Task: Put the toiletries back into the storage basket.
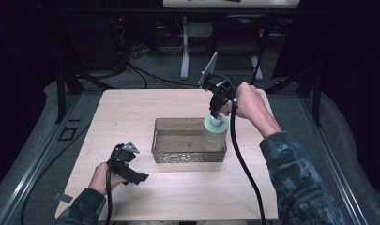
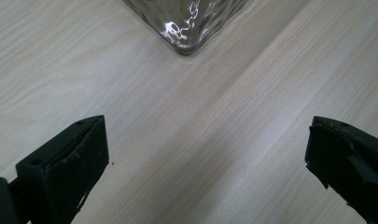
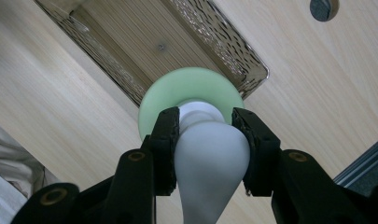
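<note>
A pale green bottle (image 1: 215,133) with a white pump top (image 3: 210,149) hangs upright at the right end of a clear textured plastic bin (image 1: 173,140) in mid-table. My right gripper (image 1: 216,112) comes down from above and is shut on the white pump neck (image 3: 196,114); the green shoulder (image 3: 191,91) shows below the jaws, over the bin's corner (image 3: 252,70). My left gripper (image 1: 131,161) rests low at the table's front left, open with nothing between its jaws (image 2: 205,158). A corner of the bin (image 2: 186,28) lies ahead of it.
The light wooden table (image 1: 131,108) carries the bin. A dark round hole (image 3: 323,8) sits in the tabletop near its edge. A white stand (image 1: 185,47) and cables lie on the dark floor behind the table.
</note>
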`<state>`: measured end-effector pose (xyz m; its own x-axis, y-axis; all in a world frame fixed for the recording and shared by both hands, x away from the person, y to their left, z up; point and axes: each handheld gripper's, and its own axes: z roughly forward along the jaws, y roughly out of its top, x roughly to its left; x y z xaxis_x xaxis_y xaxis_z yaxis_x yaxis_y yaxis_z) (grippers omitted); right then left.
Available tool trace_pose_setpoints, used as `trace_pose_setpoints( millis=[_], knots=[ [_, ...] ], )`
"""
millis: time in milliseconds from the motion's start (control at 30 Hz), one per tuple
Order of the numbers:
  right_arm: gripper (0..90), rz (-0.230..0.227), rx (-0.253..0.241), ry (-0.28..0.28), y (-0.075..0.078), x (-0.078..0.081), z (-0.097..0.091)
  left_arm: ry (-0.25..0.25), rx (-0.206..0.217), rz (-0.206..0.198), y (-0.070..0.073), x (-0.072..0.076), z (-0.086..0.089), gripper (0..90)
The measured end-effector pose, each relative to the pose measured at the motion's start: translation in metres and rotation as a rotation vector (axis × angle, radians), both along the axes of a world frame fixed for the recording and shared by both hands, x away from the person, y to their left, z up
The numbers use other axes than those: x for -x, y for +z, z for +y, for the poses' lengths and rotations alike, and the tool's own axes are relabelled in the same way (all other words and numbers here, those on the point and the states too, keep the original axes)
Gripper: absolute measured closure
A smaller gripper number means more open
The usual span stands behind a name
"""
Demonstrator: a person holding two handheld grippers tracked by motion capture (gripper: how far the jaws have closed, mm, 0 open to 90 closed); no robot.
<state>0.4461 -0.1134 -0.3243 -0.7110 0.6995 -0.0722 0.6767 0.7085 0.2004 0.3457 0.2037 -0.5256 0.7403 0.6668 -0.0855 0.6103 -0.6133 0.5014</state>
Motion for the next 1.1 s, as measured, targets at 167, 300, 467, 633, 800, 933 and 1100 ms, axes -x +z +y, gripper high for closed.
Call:
trace_pose_setpoints(
  millis=[167, 300, 467, 633, 800, 933, 1100],
  knots=[
    [58.8, -0.028, -0.008, 0.007, -0.001, 0.000, 0.001, -0.001, 0.001, 0.000, 0.000, 0.000, 0.000, 0.0],
    [50.2, -0.041, -0.036, 0.007, 0.000, 0.002, -0.005, 0.001, -0.001, -0.001, 0.000, 0.000, 0.000, 0.0],
    [27.5, -0.059, -0.080, 0.013, 0.001, 0.006, -0.012, -0.003, -0.002, 0.000, 0.000, 0.000, -0.001, 0.0],
    [14.0, -0.103, -0.102, -0.015, -0.002, 0.013, -0.018, -0.005, -0.006, 0.003, 0.000, -0.001, -0.001, 0.0],
    [5.1, -0.122, -0.126, -0.022, -0.008, 0.019, -0.024, -0.008, -0.006, 0.000, 0.000, -0.001, -0.003, 0.0],
    [1.8, -0.147, -0.154, -0.020, -0.010, 0.027, -0.032, -0.009, -0.002, 0.004, 0.000, -0.001, -0.003, 0.0],
    [0.0, -0.176, -0.181, -0.022, -0.011, 0.038, -0.043, -0.009, -0.006, 0.002, -0.001, -0.001, -0.003, 0.0]
  ],
)
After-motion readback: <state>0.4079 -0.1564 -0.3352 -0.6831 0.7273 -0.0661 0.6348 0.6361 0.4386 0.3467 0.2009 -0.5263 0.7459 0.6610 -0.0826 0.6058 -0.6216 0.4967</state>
